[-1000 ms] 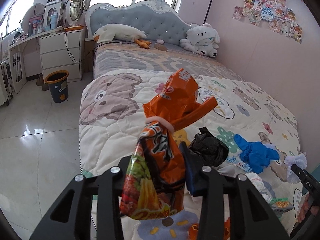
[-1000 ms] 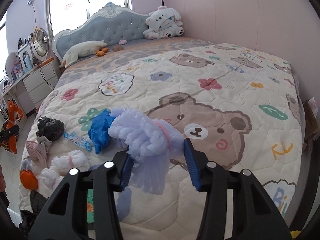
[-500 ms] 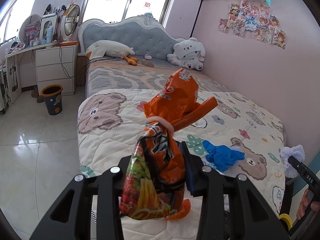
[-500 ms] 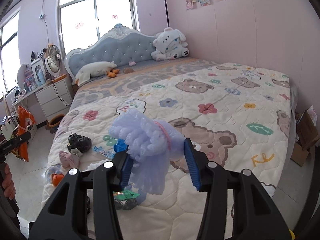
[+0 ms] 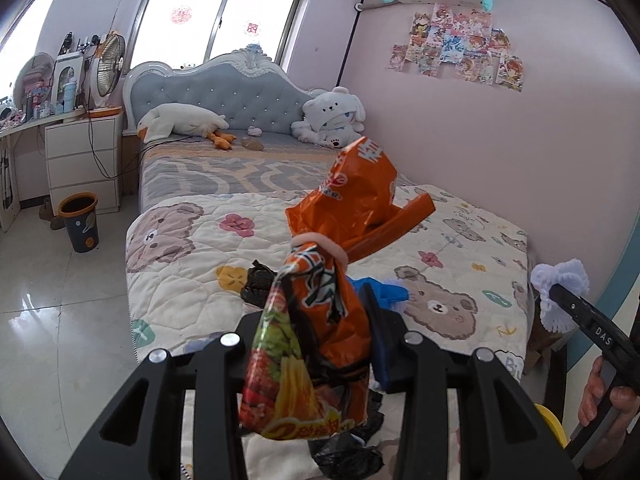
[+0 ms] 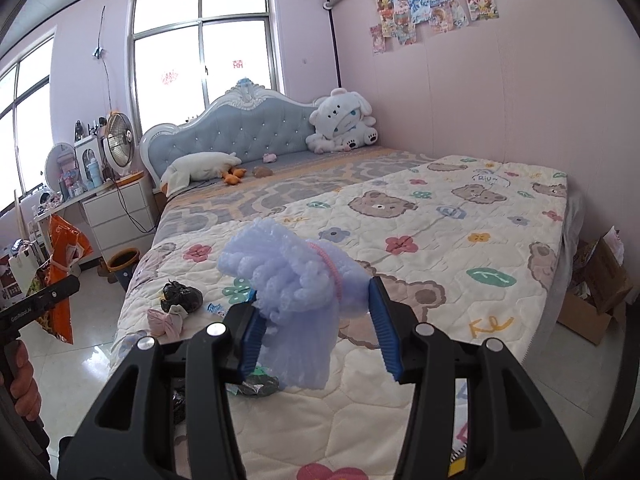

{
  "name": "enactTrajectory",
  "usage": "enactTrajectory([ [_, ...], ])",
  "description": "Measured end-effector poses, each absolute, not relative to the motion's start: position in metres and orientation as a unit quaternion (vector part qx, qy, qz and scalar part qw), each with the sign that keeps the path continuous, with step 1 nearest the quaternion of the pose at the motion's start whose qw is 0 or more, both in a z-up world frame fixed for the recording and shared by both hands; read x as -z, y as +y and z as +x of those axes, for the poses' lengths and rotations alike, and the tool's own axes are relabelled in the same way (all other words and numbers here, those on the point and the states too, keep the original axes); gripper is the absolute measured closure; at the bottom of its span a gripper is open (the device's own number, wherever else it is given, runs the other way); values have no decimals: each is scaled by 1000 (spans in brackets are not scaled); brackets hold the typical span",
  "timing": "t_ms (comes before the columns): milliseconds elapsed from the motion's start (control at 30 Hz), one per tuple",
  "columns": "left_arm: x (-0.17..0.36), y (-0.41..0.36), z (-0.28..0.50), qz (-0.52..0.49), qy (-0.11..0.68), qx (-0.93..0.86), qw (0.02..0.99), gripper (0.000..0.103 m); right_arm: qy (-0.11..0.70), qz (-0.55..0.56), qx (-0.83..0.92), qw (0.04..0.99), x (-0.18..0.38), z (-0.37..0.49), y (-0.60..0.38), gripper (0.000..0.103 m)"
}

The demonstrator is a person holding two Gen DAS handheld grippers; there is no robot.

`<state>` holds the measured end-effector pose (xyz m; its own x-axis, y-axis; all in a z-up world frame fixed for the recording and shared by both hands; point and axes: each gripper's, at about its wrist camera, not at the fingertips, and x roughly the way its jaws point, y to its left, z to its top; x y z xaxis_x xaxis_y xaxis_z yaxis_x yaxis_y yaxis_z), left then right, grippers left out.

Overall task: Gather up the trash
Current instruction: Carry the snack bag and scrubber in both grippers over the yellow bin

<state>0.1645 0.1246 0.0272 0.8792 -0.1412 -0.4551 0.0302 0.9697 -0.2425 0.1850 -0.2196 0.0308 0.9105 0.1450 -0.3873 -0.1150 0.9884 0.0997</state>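
Note:
My left gripper (image 5: 320, 340) is shut on a crumpled orange snack bag (image 5: 352, 196) bound with a rubber band, held up over the foot of the bed. My right gripper (image 6: 316, 320) is shut on a lilac foam net (image 6: 288, 272) tied with a pink band, also above the bed. More trash lies on the quilt (image 6: 440, 240) near its left foot corner: a black bag (image 6: 182, 296), a pink wad (image 6: 166, 320) and a blue glove (image 5: 384, 292). A dark bin with an orange rim (image 5: 80, 222) stands on the floor by the nightstand.
The bed carries plush toys (image 6: 344, 124) near the headboard. A white nightstand (image 5: 84, 160) with a fan stands to the left of the bed. Cardboard boxes (image 6: 600, 292) sit on the floor to the right of the bed. Glossy tiled floor (image 5: 60, 320) lies left of the bed.
Both grippers have risen and drawn back from the bed, so more of the room shows. Each keeps its hold: orange bag in the left, lilac foam in the right.

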Motion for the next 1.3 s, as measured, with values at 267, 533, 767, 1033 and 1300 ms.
enactTrajectory([
  [267, -35, 79, 135, -103, 234, 87, 963, 67, 188, 43, -53, 980, -41, 142, -248, 56],
  [533, -39, 40, 115, -84, 231, 123, 962, 66, 186, 56, -26, 981, -41, 103, -285, 55],
  [767, -34, 7, 100, -75, 240, 164, 954, 67, 186, 63, -5, 981, -37, 70, -313, 54],
  [1033, -19, -33, 94, -51, 267, 208, 939, 67, 194, 72, 23, 978, -31, 42, -345, 54],
  [1300, -5, -74, 87, -24, 293, 246, 924, 66, 213, 84, 36, 973, -22, 20, -371, 53],
])
